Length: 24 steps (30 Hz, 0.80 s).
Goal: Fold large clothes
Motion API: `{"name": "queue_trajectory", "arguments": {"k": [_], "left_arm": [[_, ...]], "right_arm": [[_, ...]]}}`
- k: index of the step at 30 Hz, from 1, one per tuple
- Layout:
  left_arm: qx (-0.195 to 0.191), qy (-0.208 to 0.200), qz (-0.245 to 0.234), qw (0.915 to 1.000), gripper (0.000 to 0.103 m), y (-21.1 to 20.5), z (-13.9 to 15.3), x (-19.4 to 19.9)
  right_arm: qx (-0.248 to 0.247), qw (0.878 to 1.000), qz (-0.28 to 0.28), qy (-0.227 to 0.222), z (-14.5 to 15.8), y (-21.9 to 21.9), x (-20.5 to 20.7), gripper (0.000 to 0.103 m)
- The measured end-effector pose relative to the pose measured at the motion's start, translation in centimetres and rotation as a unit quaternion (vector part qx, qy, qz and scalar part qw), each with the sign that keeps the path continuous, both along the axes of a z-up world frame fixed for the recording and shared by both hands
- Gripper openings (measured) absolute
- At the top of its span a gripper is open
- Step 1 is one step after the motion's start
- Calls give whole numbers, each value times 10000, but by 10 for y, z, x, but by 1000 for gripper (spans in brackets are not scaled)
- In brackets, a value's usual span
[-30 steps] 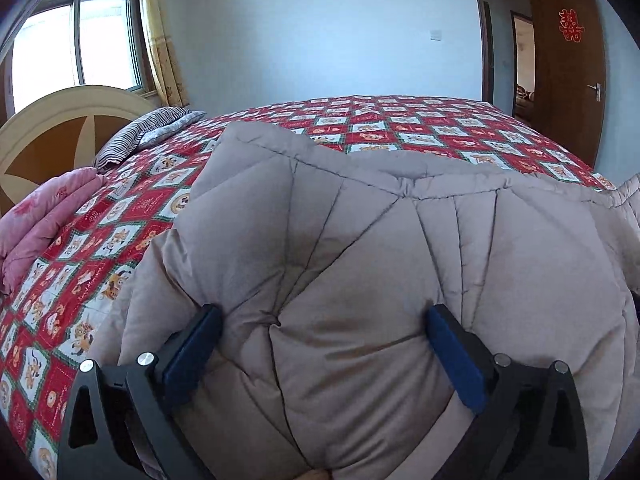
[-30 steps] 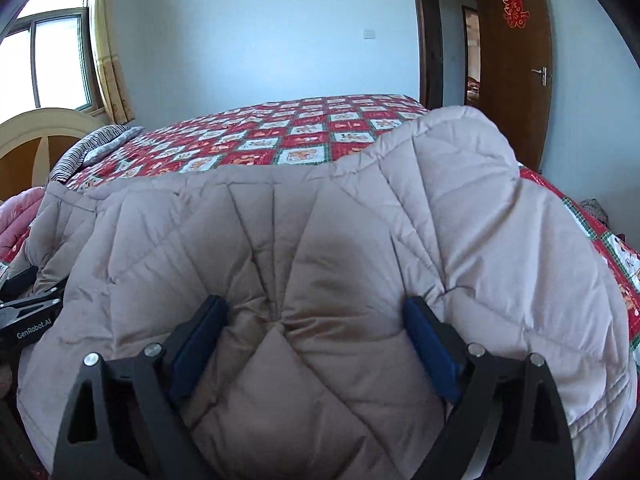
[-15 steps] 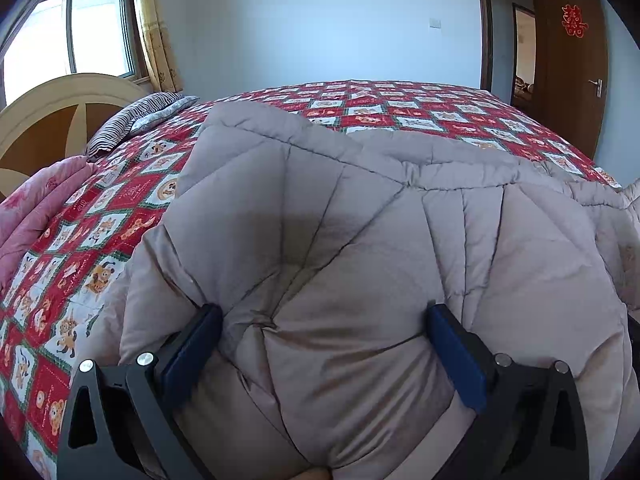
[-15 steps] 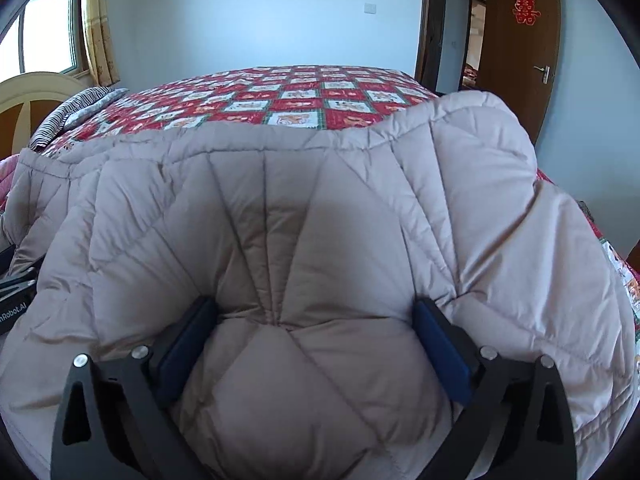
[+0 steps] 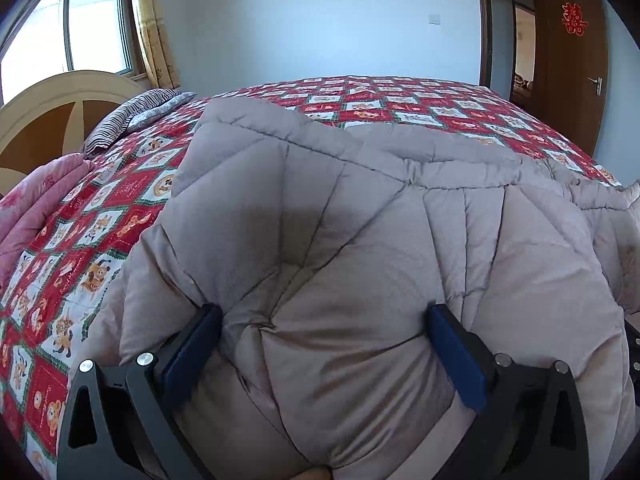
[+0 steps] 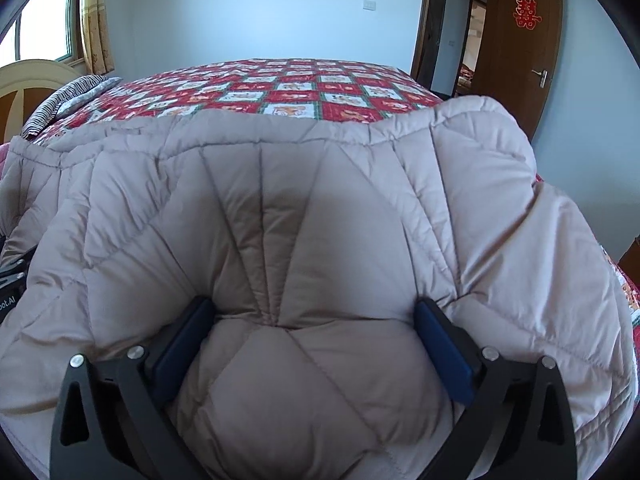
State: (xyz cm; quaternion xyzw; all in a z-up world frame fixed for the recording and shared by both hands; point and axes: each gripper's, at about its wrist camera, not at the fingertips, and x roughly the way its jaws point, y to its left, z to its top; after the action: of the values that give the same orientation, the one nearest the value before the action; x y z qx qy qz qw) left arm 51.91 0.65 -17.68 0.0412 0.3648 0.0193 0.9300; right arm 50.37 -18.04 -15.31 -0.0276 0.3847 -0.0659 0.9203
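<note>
Both claws grip bunched folds of the beige quilted coat (image 5: 360,240): left gripper (image 5: 324,344), right gripper (image 6: 312,336). Coat lies on the red patchwork bedspread (image 5: 400,100). Beyond the bedspread: striped pillow (image 5: 136,116), headboard (image 5: 48,112), window (image 5: 80,32), brown door (image 6: 520,40).

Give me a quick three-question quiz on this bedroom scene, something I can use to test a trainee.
1. True or false: the beige quilted down coat lies on a plain blue sheet.
2. What sits between the blue pads of the left tongs? A) the coat B) a pillow C) nothing
3. What colour is the bunched soft blanket at the bed's edge near the headboard?

Key: 1 false, it lies on the red checked cartoon-print bedspread; 2 A; 3 pink.
</note>
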Motion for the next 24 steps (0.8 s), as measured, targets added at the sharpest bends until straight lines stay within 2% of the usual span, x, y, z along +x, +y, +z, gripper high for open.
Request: {"name": "queue_trajectory", "arguments": {"k": [2, 4, 7, 8, 10, 12, 14, 15, 17, 21, 24], "left_arm": [[165, 185, -43, 9997, 102, -1, 10, -2], [269, -26, -11, 9996, 102, 2, 27, -15], [307, -769, 85, 9965, 102, 14, 57, -36], [266, -893, 142, 9956, 102, 18, 63, -38], [276, -742, 198, 9967, 102, 23, 62, -29], [497, -423, 327, 9973, 102, 26, 48, -14], [670, -269, 433, 9965, 102, 31, 31, -7], [628, -268, 429, 9967, 102, 34, 24, -6], [450, -396, 424, 9973, 102, 36, 20, -10], [276, -460, 482, 9974, 102, 37, 10, -10], [294, -398, 501, 9975, 102, 36, 6, -6]], "right_arm": [[-47, 9998, 31, 184, 5, 1, 1, 102], [-23, 9997, -19, 254, 20, 2, -5, 99], [67, 9985, -183, -516, 55, 13, -29, 98], [50, 9972, -143, -735, 64, 21, -33, 100], [16, 9962, 119, -862, 70, 43, -30, 100], [-83, 9971, 280, -709, 62, 61, -18, 100], [-242, 9980, 323, -486, 44, 72, -4, 100], [-379, 9983, 314, -304, 31, 75, 4, 99], [-210, 9994, 252, -143, 11, 68, 10, 101], [-312, 9992, 206, -134, 1, 67, 9, 103], [-326, 9993, 186, -28, -3, 67, 12, 103]]}}
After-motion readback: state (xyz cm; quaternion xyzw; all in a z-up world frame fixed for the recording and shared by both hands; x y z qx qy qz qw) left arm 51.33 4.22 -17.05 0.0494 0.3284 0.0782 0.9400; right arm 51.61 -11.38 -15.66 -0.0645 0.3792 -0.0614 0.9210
